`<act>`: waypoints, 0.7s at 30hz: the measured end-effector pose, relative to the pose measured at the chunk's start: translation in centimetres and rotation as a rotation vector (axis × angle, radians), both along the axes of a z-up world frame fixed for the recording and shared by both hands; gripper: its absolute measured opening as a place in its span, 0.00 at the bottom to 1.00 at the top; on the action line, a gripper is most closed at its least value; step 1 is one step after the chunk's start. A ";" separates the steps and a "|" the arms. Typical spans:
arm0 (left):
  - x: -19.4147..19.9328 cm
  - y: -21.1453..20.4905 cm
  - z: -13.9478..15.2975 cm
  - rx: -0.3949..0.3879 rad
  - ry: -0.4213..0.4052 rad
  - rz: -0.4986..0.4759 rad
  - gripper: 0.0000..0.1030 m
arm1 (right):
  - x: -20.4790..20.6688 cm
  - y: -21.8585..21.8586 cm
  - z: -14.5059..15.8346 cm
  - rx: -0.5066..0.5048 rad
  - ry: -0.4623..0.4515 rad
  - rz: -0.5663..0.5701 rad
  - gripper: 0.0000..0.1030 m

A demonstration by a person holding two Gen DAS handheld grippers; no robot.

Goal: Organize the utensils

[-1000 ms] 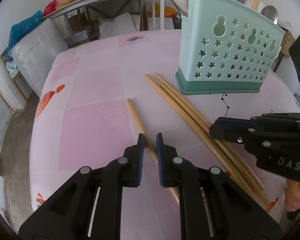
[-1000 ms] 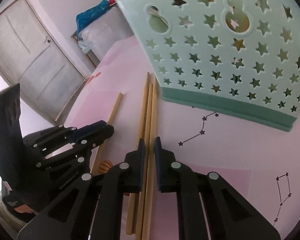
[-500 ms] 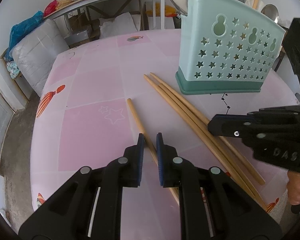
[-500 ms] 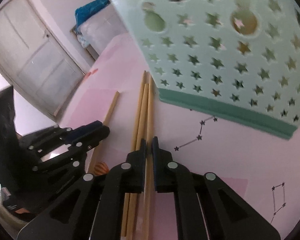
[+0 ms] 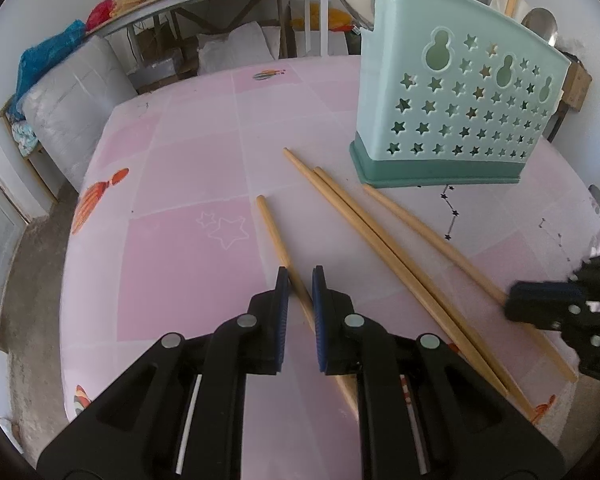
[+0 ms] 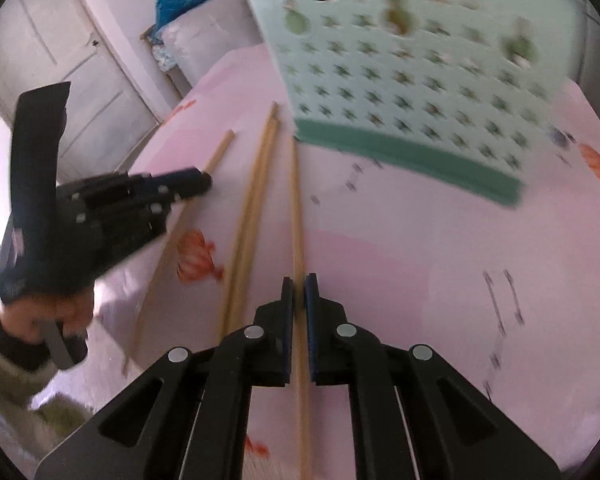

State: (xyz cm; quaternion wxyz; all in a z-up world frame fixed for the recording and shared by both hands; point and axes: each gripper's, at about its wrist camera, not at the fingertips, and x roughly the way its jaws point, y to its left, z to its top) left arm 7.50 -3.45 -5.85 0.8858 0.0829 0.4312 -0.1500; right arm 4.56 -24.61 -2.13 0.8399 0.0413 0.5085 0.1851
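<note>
**Both grippers closed on chopsticks beside the utensil holder**

The right gripper has its jaws nearly shut on a single wooden chopstick, which runs between the pads and reaches forward toward the dark green base of the mint-green utensil holder. That chopstick lies apart from a pair of chopsticks resting side by side on the pink surface — the pair sits between the two grippers.

The left gripper is also closed down to a narrow gap, with a fourth chopstick passing between its jaws; its far end lies on the pink cloth, pointing toward the far edge of the surface. In the right wrist view a hand in a pale sleeve grips the left gripper's handle.

The star-pierced holder stands upright on the surface, with a metal spoon and more chopsticks rising from its top. The right wrist view is blurred — fine detail on the holder cannot be made out there.
</note>
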 end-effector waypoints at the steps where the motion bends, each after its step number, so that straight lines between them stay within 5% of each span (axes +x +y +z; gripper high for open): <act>1: -0.1 0.0 0.1 -0.008 0.011 -0.006 0.08 | -0.6 -0.8 0.0 -0.001 0.010 -0.021 0.06; 7: -0.6 -0.2 0.2 -0.017 0.055 -0.039 0.07 | -2.2 -3.0 0.0 0.000 0.047 -0.076 0.06; 10: -0.2 -0.1 0.3 -0.037 0.080 -0.028 0.07 | -1.4 -2.5 0.2 -0.008 0.044 -0.078 0.08; 14: 0.9 0.3 0.3 -0.065 0.111 -0.019 0.08 | 0.2 -1.2 0.4 -0.022 0.016 -0.068 0.22; 21: 2.7 0.5 0.2 -0.090 0.128 0.004 0.08 | 3.2 0.8 0.1 -0.061 -0.033 -0.062 0.22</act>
